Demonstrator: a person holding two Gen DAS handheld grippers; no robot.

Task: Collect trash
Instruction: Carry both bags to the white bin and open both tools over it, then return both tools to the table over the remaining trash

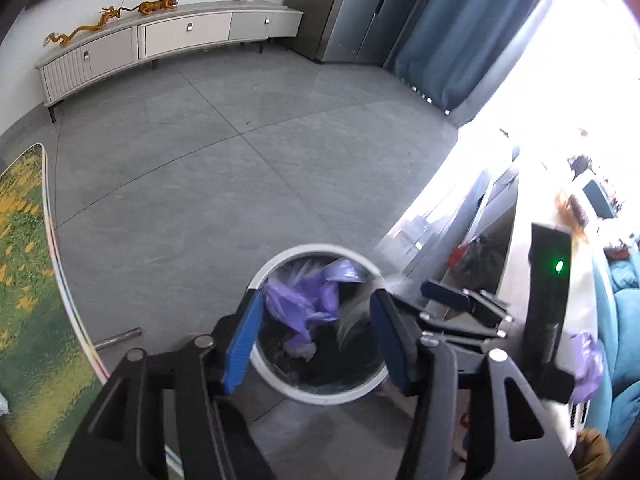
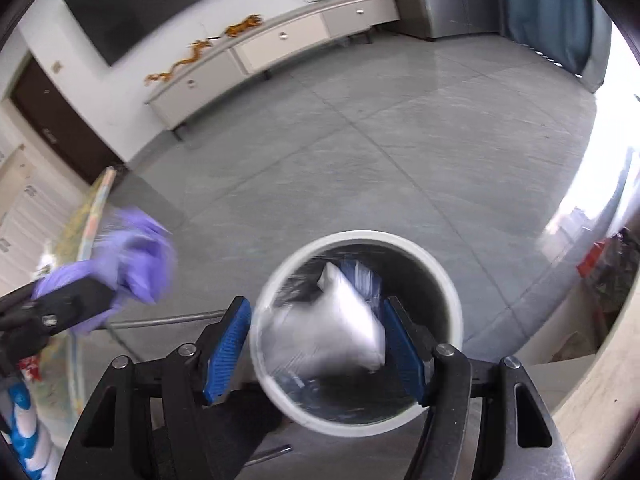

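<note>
Two grippers hang over the same white bin point(image 1: 320, 396), both pointing steeply down. Left gripper point(image 1: 316, 340): blue pads wide apart, nothing pressed btwn them; a crumpled purple plastic piece point(image 1: 308, 296) is blurred in the gap, over the bin's mouth, w/ no pad touching it. Right gripper point(image 2: 316, 348): pads also spread; a white plastic bag point(image 2: 344, 328), blurred, sits btwn them above the bin opening. Its right edge lies close to the right pad, but can't tell if it touches. Bin inside is dark, w/ more scraps at the bottom, too smeared to name.

Outward: bin stands on grey floor tiles point(image 1: 240, 160). In the right wrist view, the left gripper shows at the left edge w/ a purple wad at its tip. A green-yellow patterned tabletop point(image 1: 24, 280) is just left of the bin. Far wall has a long pale cabinet point(image 1: 160, 40) w/ orange figurines point(image 1: 158, 6) on top, and blue curtains point(image 1: 448, 28) by the bright window.
</note>
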